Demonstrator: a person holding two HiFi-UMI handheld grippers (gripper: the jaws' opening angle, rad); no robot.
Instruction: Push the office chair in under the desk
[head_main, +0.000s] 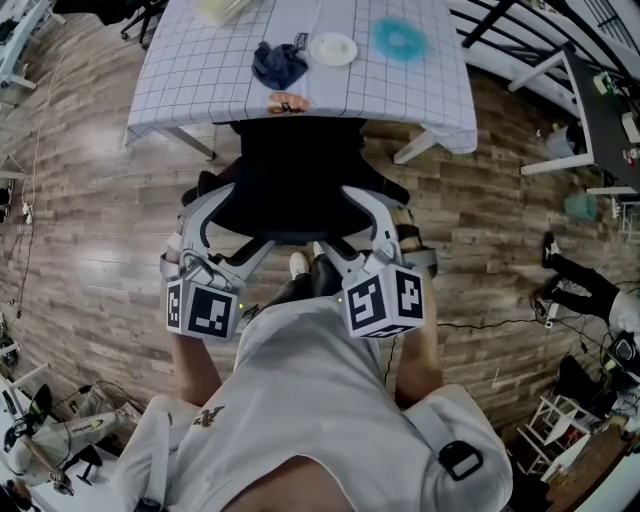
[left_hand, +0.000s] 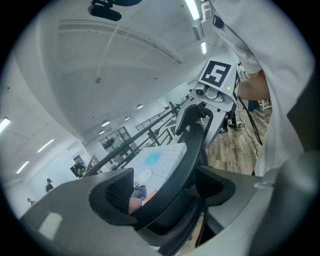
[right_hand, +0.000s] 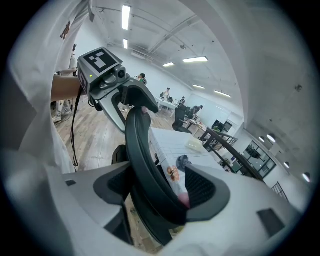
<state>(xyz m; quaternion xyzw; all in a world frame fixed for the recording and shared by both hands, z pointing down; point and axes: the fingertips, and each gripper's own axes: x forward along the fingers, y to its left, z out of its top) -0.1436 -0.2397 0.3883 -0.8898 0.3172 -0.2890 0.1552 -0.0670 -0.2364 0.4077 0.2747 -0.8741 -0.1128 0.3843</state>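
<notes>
item: office chair (head_main: 290, 180), seemingly partway under desk (head_main: 200, 90). we have left gripper (left_hand: 160, 200) and right gripper (right_hand: 157, 192) clamped on backrest rim (right_hand: 137, 150). pushing step; next, an even forward shove.

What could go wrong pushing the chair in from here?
1. The left gripper and right gripper clamp only the thin rim of the backrest; they could slip, or the back might tilt rather than roll.
2. The tablecloth overhangs right above the backrest; snagging it could drag the orange item at the edge off.
</notes>
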